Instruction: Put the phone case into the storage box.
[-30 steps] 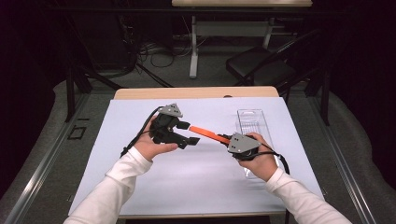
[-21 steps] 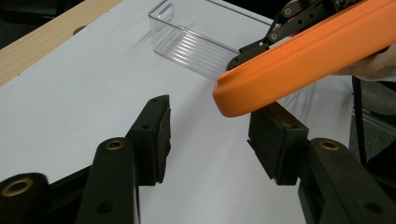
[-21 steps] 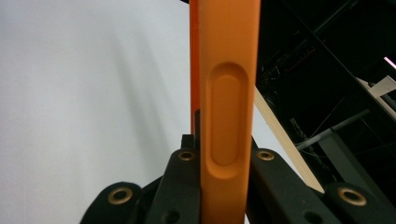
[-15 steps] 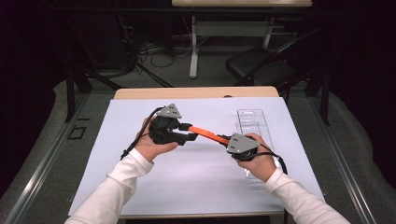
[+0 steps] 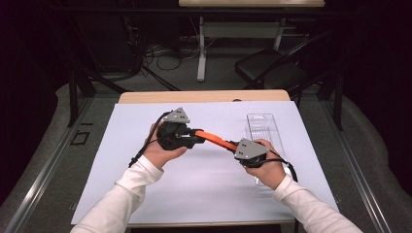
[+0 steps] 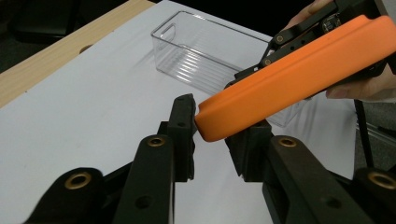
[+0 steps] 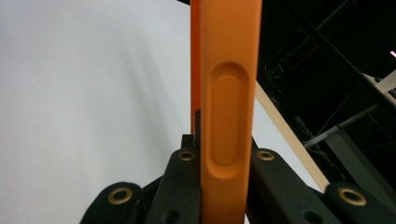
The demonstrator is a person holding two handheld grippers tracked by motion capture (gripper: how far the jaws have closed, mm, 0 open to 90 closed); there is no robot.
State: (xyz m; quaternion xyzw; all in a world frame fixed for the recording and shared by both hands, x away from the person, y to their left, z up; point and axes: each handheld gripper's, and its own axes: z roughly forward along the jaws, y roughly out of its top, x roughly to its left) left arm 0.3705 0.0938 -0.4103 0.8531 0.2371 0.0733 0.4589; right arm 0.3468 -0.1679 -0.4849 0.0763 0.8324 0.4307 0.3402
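Right gripper [image 5: 232, 144] clamps the orange handle [image 5: 214, 139], long axis pointing toward ten o'clock into the left gripper [image 5: 198, 138], whose jaws have just been closing on its tip. Beyond: clear bin [image 5: 264, 130], white sheet [image 5: 121, 145], wooden table [image 5: 204, 96], dark chair [image 5: 272, 70].

A sheet [image 5: 145, 194] is spread over the table [image 5: 204, 96], whose far edge is left bare at twelve o'clock. The left gripper [image 5: 194, 140] is held above the sheet's middle, and the right gripper [image 5: 232, 145] is found at about four o'clock from it, just beside; a flat case [image 5: 214, 138] is spanned between them, one end clamped in the right gripper's jaws and the other set between the left gripper's jaws. A bin [image 5: 265, 127] is placed on the sheet at one o'clock from the right gripper, just behind it, near the sheet's three o'clock edge.
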